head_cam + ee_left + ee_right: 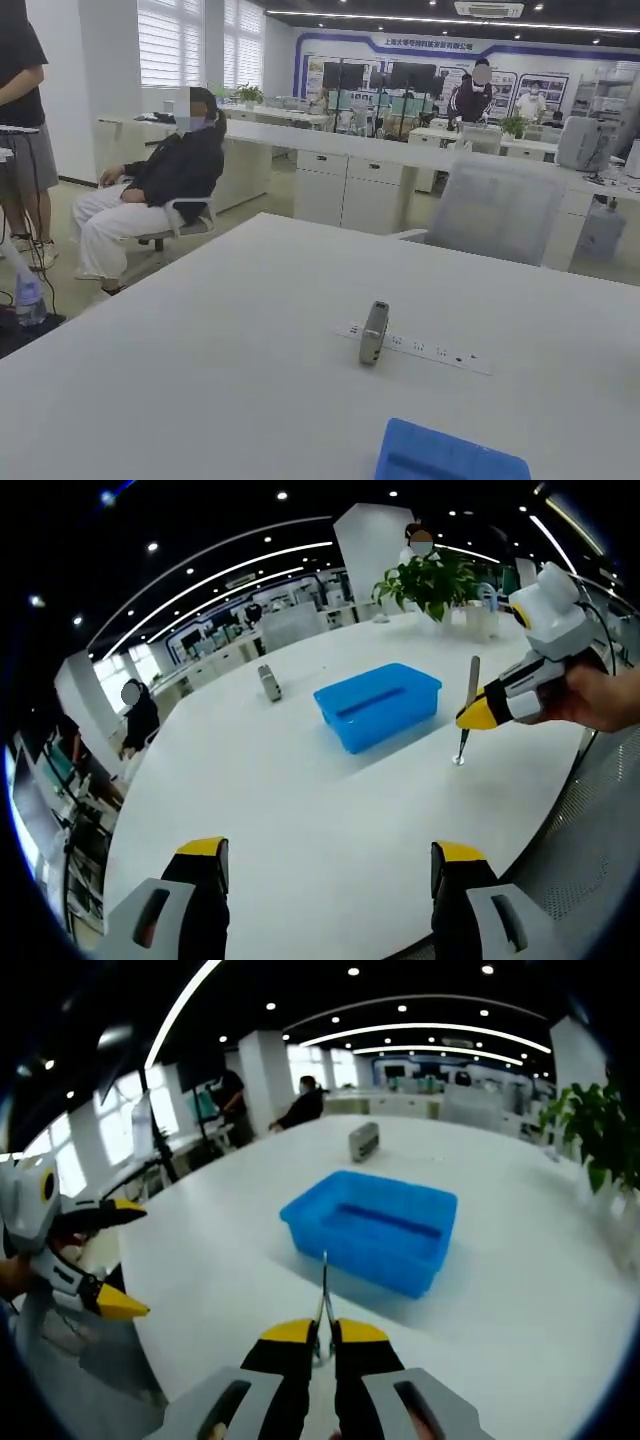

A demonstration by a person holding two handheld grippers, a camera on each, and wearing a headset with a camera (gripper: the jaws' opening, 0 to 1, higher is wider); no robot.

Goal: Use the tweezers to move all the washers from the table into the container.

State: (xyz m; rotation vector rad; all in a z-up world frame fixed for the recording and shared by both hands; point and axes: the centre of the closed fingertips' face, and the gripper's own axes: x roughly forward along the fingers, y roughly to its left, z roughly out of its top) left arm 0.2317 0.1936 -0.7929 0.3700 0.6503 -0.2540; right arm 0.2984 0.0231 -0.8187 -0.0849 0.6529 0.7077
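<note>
Blue container (370, 1225) sat on white table (520, 1340). Right gripper (320, 1332) clamped tweezers (471, 685), tips down beside container; prongs' state could not be told. Left gripper (330, 865) jaws stood spread, empty.

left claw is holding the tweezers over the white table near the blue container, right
Not the left: the right claw holds the tweezers, as the right gripper view shows. The left claw stands open with nothing in it. The rest holds: white table, blue container close by.
</note>
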